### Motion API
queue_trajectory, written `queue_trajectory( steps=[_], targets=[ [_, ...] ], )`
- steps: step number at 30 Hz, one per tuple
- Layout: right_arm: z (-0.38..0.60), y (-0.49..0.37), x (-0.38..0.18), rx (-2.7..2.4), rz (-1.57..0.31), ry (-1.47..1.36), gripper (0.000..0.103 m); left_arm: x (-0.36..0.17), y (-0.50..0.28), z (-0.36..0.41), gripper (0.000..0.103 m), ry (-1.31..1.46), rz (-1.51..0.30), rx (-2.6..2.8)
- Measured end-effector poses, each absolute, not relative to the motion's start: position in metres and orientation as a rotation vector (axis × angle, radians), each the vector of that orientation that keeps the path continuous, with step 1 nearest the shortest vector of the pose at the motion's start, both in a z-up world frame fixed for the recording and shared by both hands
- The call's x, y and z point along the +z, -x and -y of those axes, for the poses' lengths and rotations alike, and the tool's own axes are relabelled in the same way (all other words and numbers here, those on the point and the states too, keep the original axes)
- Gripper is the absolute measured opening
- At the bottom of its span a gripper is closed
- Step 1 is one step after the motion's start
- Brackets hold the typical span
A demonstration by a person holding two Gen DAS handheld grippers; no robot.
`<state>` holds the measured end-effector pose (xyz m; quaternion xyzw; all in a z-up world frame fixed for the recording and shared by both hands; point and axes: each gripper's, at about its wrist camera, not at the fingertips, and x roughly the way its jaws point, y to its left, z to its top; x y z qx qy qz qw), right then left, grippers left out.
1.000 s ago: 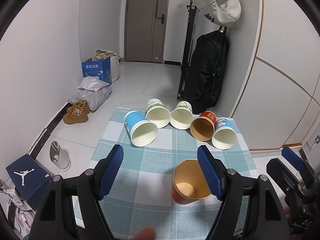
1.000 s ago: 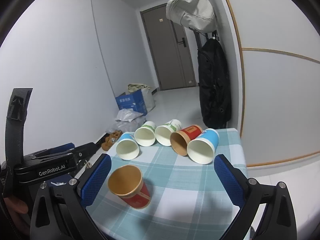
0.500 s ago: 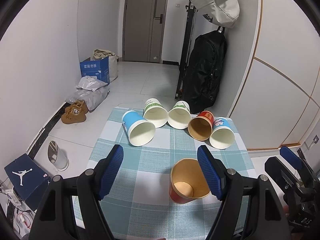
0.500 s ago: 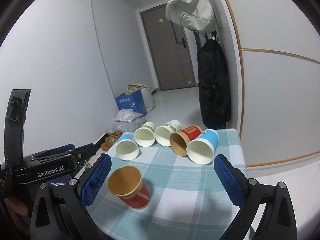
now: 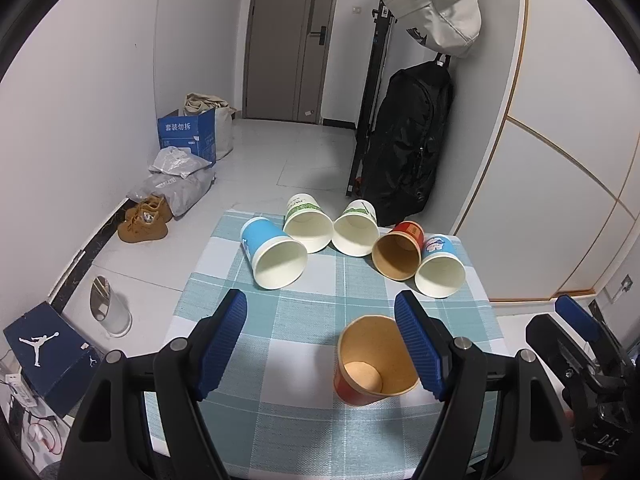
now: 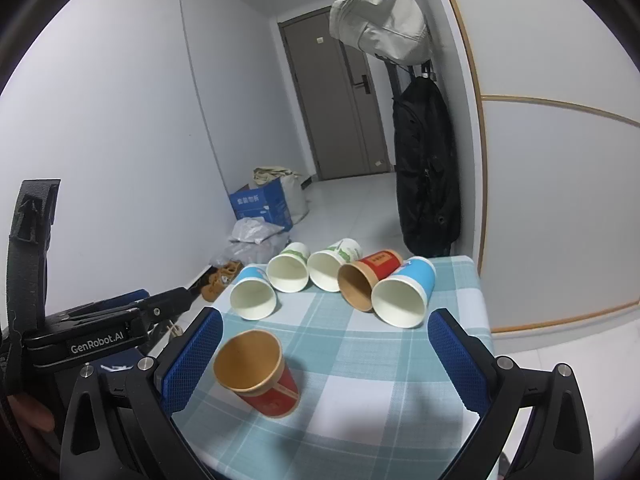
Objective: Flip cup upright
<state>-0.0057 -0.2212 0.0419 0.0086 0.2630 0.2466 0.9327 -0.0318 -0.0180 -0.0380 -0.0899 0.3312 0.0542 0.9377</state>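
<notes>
A red paper cup (image 5: 372, 364) stands upright near the front of the checked table (image 5: 296, 340); it also shows in the right wrist view (image 6: 260, 372). Several cups lie on their sides in a row at the far edge: a blue one (image 5: 274, 254), two green-and-white ones (image 5: 308, 224) (image 5: 356, 228), a red one (image 5: 398, 250) and a light blue one (image 5: 438, 266). My left gripper (image 5: 320, 340) is open and empty above the table's front, its right finger beside the upright cup. My right gripper (image 6: 324, 356) is open and empty, the upright cup by its left finger.
A black bag (image 5: 408, 148) hangs against the wall behind the table, a white bag (image 5: 436, 4) above it. On the floor to the left are a blue box (image 5: 186, 136), grey sacks, brown shoes (image 5: 142, 224) and a shoe box (image 5: 44, 352).
The left gripper has drifted slightly, so the cups sit a little lower and further left in its view. The cups have not moved and both grippers stay open.
</notes>
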Motion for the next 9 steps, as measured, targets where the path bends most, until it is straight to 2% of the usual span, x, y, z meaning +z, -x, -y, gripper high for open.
queue_trajectory(
  steps=[9],
  targets=[
    [0.2217,0.0060,0.0415,0.505,-0.540,-0.018,0.103,-0.0355,0.0339,0.0196,0.073,0.177,-0.664,0.100]
  ],
)
